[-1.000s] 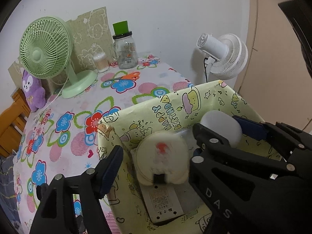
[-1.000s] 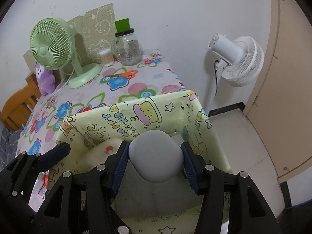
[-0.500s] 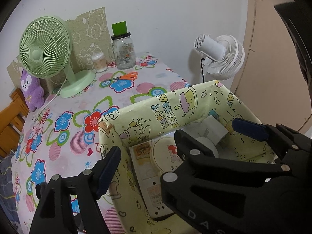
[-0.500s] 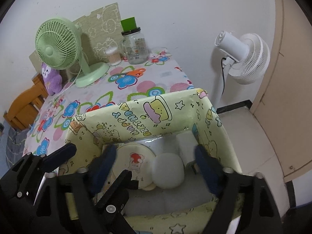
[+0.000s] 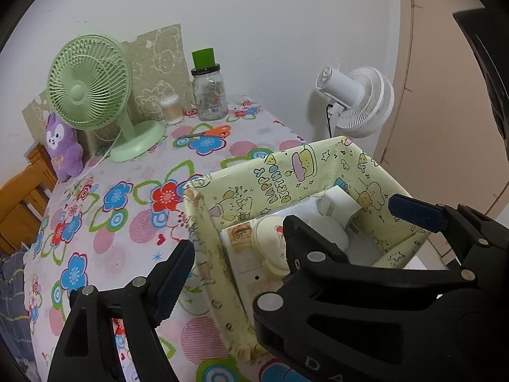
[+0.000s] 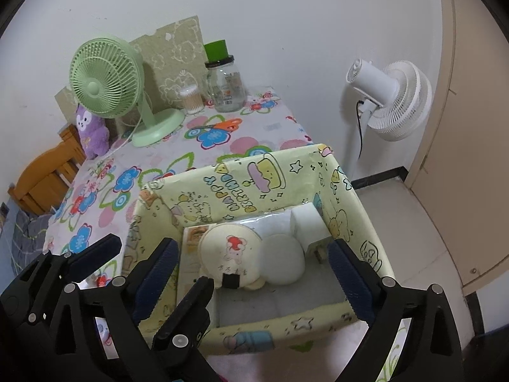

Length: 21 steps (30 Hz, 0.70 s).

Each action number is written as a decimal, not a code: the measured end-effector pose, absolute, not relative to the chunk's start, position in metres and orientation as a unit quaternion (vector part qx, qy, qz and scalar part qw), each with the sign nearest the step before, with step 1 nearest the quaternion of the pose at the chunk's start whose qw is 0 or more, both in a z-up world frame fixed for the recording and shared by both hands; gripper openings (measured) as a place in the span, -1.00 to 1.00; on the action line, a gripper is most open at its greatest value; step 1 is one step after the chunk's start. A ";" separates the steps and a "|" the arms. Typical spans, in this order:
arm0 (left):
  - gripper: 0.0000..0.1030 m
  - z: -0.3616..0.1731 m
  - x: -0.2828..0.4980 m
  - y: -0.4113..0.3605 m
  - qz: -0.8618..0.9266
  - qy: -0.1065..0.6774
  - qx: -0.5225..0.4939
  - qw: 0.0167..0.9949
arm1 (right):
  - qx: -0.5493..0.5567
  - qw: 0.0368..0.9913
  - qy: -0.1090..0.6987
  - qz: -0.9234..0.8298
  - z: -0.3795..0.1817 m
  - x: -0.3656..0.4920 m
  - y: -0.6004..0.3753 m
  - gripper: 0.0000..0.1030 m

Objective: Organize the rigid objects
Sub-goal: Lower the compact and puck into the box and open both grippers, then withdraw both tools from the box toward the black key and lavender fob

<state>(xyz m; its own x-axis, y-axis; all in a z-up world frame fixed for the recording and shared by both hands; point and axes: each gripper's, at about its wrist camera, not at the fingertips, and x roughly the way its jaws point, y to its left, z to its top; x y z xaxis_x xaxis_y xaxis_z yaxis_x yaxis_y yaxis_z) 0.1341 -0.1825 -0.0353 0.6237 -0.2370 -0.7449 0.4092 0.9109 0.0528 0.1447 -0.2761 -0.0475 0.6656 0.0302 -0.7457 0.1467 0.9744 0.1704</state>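
Released a second ago from between the right gripper's [image 6: 251, 273] pads, the white round object [image 6: 283, 259] now lies in the yellow box [image 6: 280, 321] at lower centre, touching a cream disc [image 6: 229, 251] and a white adapter [image 6: 307, 226]. Those jaws are opening wide, empty. At lower left, the left gripper [image 5: 238, 251] is opening too, straddling the box's left wall without pressing it.
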 end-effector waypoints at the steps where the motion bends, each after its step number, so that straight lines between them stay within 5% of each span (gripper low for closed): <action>1: 0.64 -0.034 0.132 -0.181 -0.180 0.393 0.109 0.895 | 0.108 0.907 0.406 -0.032 -0.046 0.143 -0.274 0.90; 21: 0.75 -0.019 0.102 -0.137 -0.171 0.370 0.097 0.908 | 0.090 0.921 0.377 -0.040 -0.028 0.108 -0.233 1.00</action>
